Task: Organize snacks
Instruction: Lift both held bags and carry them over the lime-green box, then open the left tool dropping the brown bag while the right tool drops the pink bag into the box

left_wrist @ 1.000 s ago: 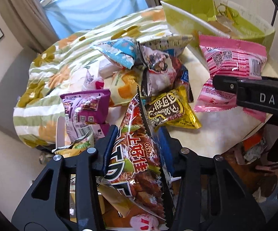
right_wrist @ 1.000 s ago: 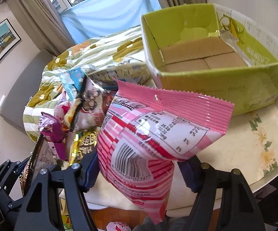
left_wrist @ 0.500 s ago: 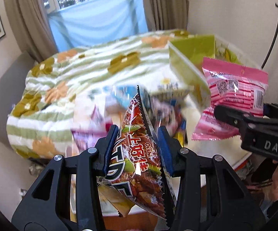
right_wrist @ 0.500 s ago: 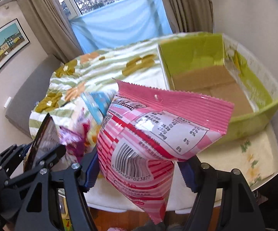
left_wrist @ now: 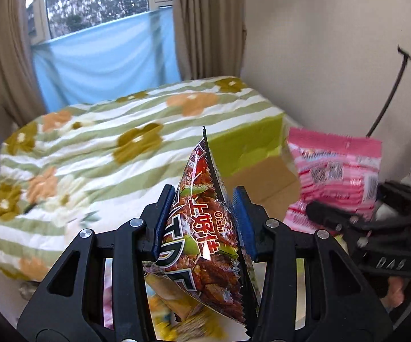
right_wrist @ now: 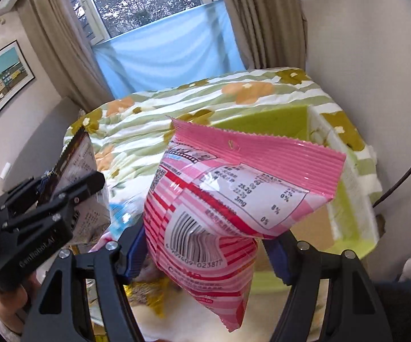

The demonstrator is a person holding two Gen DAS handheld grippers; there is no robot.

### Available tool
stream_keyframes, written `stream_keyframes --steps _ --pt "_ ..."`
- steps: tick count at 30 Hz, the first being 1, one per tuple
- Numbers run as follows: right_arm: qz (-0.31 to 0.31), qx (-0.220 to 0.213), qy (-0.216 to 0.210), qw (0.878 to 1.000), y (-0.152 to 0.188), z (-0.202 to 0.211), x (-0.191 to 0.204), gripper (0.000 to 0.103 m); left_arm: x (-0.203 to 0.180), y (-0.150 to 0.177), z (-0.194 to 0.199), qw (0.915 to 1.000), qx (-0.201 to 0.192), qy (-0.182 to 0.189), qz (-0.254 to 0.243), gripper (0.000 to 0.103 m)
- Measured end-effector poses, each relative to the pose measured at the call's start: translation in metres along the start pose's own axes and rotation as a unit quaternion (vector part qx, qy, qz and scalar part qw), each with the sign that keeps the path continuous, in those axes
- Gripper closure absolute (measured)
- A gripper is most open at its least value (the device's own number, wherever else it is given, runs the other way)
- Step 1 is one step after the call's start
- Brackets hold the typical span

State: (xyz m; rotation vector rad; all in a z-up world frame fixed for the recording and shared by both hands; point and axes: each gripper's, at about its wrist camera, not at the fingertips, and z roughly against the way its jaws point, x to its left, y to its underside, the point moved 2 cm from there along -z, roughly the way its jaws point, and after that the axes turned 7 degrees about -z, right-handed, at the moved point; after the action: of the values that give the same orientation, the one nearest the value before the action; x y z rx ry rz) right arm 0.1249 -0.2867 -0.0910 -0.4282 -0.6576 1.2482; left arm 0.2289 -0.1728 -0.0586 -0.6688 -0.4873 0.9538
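In the left wrist view, your left gripper is closed on the red-brown snack bag. Both blue pads press the sides of the bag, and it stands between them with its sharp sealed corner pointing up and away from the gripper. The lower part of the bag hangs down behind the fingers. Ahead of the gripper and a little to its right you see the green box, with its brown cardboard floor open to view. To the right of your left gripper is the right gripper, seen from the side, and it carries the pink snack bag. Beyond both lies the striped flower blanket, blurred. Below the gripper some other snack packets show, too blurred to tell apart.

In the right wrist view, your right gripper holds the pink snack bag between its blue pads; the jaws stand at a middle width and the puffy bag fills the gap. The bag rises above the fingers, with the barcode facing the camera. Just ahead and to the right of the gripper is the green box. To the left of this gripper is your left gripper, seen from the side with the red-brown snack bag in it, its printed back turned to the camera. Under the gripper a yellow packet lies on the table.
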Motion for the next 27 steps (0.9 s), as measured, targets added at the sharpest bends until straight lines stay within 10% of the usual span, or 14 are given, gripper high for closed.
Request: stream_keyframes --steps 15,17,19,20,27 --pt "0.02 0.057 0.007 0.998 -0.089 -0.067 -0.114 0.036 -0.071 -0.091 -0.185 0.9944 0.092 0.018 0.048 0.064" --pt "0.018 0.067 0.003 0.998 -0.091 -0.076 -0.123 0.036 -0.074 -0.093 -0.2 0.9938 0.099 0.015 0.048 0.057" --pt "0.013 0.075 0.002 0.997 -0.093 -0.083 -0.13 0.036 -0.072 -0.089 -0.207 0.9927 0.108 0.009 0.052 0.009" --pt "0.008 0.08 0.0 0.997 -0.093 -0.088 -0.134 0.036 -0.07 -0.087 -0.207 0.9926 0.108 0.004 0.055 0.001" --pt "0.003 0.099 0.006 0.995 -0.091 -0.1 -0.139 0.035 -0.051 -0.076 -0.2 0.9916 0.111 0.003 0.067 0.0"
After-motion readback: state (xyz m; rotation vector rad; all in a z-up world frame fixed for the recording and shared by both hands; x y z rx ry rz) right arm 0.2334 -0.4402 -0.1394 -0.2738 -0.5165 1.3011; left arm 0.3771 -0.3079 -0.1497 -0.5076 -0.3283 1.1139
